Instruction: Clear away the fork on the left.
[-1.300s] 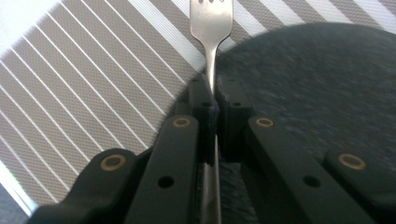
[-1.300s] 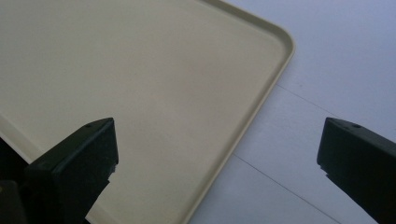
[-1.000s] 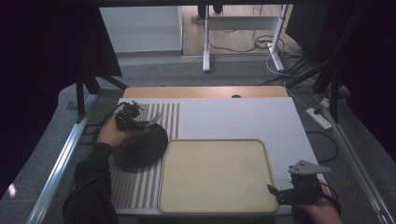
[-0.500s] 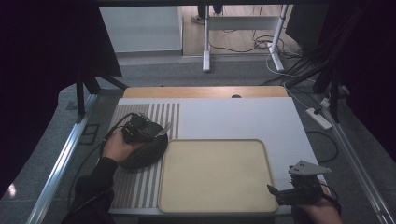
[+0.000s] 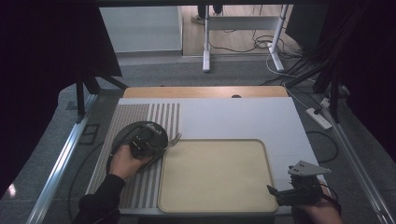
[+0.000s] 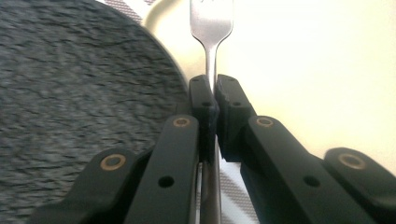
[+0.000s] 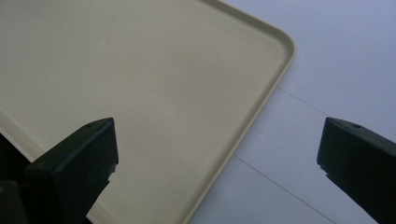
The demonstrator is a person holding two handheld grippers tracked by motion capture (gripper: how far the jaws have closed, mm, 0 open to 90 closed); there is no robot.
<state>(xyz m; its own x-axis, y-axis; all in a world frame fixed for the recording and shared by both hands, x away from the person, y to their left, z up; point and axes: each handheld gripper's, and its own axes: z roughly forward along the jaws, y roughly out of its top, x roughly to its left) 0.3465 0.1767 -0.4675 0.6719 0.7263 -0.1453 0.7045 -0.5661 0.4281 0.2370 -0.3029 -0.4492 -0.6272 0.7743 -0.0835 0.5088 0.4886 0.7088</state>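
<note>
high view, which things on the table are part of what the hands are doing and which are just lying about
In use:
- silver metal fork, clamped in the left gripper
- round dark grey slate plate, beside the fork
- beige rectangular plastic tray, with the fork's tines over its corner
- right gripper, open at the tray's near right corner

Lying about:
- white power strip on the floor

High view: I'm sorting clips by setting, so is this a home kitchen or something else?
Probably a lab or recording workspace, not a kitchen: the table sits on carpet among loose cables, a power strip and desk legs.
</note>
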